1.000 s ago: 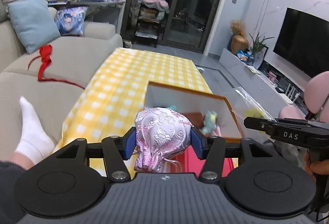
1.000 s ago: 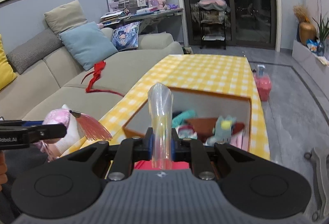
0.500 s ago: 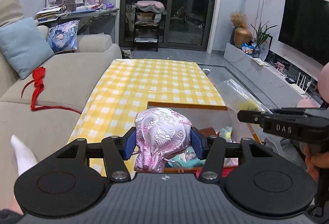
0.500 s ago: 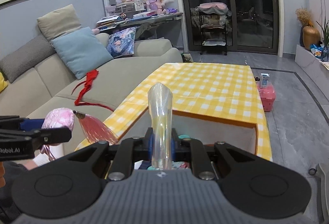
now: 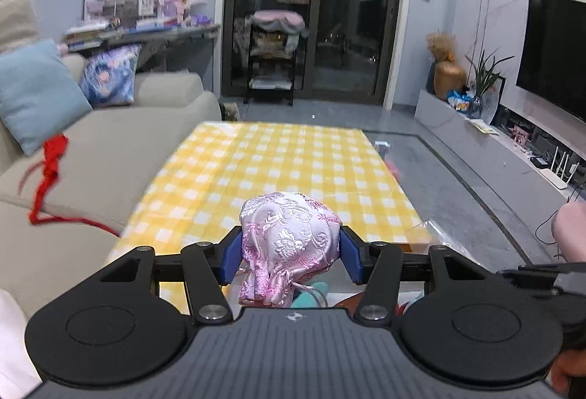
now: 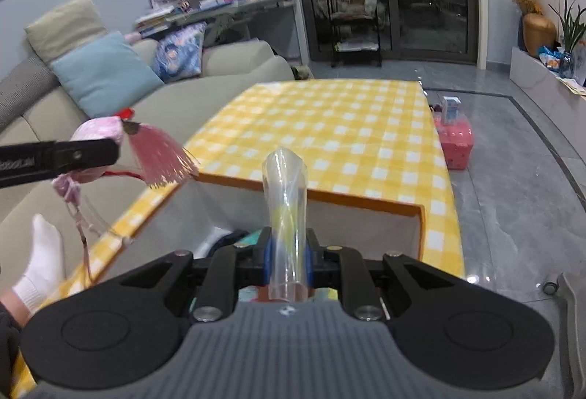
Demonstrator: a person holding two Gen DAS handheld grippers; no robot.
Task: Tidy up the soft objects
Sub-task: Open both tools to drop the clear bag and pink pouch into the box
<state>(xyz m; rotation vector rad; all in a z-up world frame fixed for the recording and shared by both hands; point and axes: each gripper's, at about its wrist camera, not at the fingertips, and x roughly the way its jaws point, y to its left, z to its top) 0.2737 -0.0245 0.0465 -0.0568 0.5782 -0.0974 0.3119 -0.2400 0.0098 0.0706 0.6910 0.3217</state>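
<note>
My left gripper (image 5: 291, 254) is shut on a pink brocade pouch (image 5: 289, 241), which bulges between the blue pads; its cords hang down. From the right wrist view the same pouch (image 6: 97, 129) shows at the left with a pink tassel (image 6: 161, 159) fanning out. My right gripper (image 6: 287, 254) is shut on a clear plastic bag (image 6: 287, 212), pinched flat and standing up with something yellow inside. Below both grippers lies an orange-rimmed open box (image 6: 366, 201) holding several soft items (image 5: 311, 292), mostly hidden by the gripper bodies.
The box sits at the near end of a table with a yellow checked cloth (image 5: 285, 164). A beige sofa (image 5: 110, 142) with a red cord (image 5: 51, 164) runs along the left. A socked foot (image 6: 40, 259) rests by it. A pink basket (image 6: 454, 142) stands on the floor.
Both grippers have moved forward over the box and sunk a little, each keeping its hold. The box interior has slipped under the gripper bodies and more tablecloth shows ahead.
</note>
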